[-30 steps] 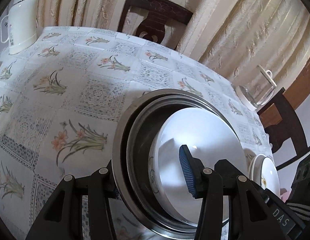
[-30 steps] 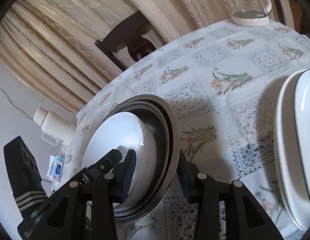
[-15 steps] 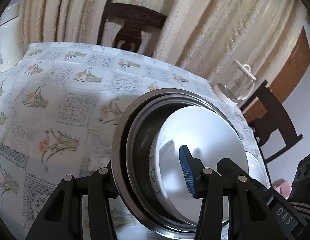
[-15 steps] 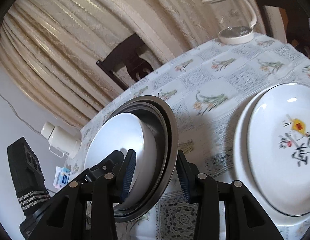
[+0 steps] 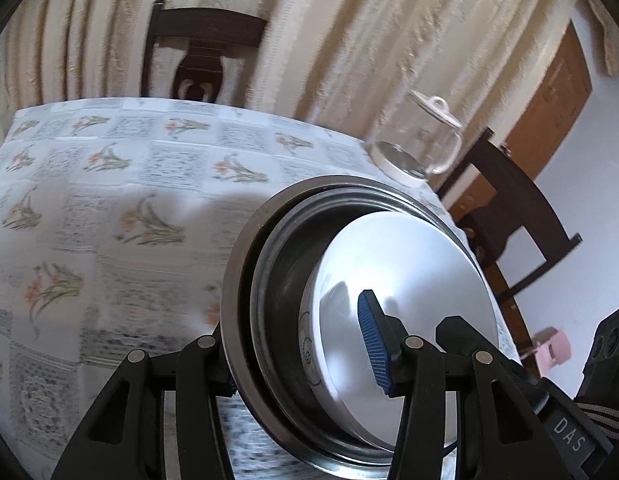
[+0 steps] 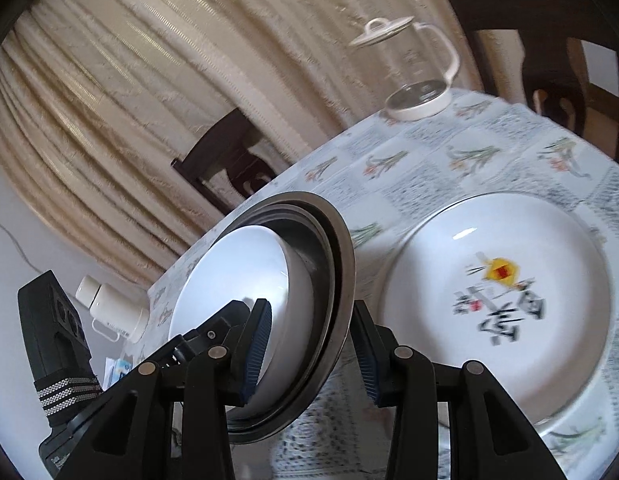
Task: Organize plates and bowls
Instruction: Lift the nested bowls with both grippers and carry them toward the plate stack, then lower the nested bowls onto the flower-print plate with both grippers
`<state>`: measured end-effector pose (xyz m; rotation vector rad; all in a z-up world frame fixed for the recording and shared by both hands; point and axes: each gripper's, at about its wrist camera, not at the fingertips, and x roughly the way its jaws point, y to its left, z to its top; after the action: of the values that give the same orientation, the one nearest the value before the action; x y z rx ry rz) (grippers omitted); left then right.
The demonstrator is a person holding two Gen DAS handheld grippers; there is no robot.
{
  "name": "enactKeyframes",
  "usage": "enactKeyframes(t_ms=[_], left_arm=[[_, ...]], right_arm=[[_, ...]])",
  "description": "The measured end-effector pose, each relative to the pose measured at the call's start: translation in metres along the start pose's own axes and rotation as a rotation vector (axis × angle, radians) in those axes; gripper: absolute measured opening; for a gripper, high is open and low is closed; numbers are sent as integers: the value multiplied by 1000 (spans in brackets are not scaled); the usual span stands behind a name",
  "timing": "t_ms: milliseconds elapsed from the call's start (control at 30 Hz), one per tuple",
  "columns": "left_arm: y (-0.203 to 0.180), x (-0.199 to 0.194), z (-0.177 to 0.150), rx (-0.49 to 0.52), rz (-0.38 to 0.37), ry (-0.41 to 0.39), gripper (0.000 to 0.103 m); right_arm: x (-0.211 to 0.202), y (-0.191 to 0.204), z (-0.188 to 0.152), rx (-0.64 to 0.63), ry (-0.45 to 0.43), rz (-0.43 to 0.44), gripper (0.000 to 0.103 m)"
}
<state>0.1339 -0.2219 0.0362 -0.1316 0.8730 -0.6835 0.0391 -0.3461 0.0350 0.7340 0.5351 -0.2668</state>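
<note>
A stack of nested steel bowls (image 5: 245, 280) with a white bowl (image 5: 409, 272) inside hangs tilted above the table, carried by both grippers. My left gripper (image 5: 301, 356) is shut on its near rim, one blue pad inside the white bowl and the other finger hidden behind the steel rim. My right gripper (image 6: 311, 356) is shut on the opposite rim of the steel bowls (image 6: 341, 280), with a pad inside the white bowl (image 6: 237, 280) and a pad outside. A large white plate (image 6: 497, 300) with a printed design lies on the table just right of the stack.
A floral tablecloth (image 5: 109, 208) covers the round table. A glass kettle (image 5: 425, 148) (image 6: 417, 68) stands at the far edge. A white flask (image 6: 113, 312) stands at the left side. Dark chairs (image 5: 201, 52) (image 6: 549, 48) and curtains ring the table.
Both grippers carried the bowl stack up and to the right across the table. The large printed plate has come fully into the right wrist view, and the glass kettle looks nearer.
</note>
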Motion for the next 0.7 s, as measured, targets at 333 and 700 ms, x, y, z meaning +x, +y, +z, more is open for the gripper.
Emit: enactKeyframes(t_ms=[333, 700], left_arm=[[-65, 28, -10, 92, -88, 67, 49], [-104, 60, -30, 163, -115, 150, 49]], right_arm=[[-37, -46, 6, 66, -60, -77, 44], [-50, -93, 2, 146, -55, -133, 44]])
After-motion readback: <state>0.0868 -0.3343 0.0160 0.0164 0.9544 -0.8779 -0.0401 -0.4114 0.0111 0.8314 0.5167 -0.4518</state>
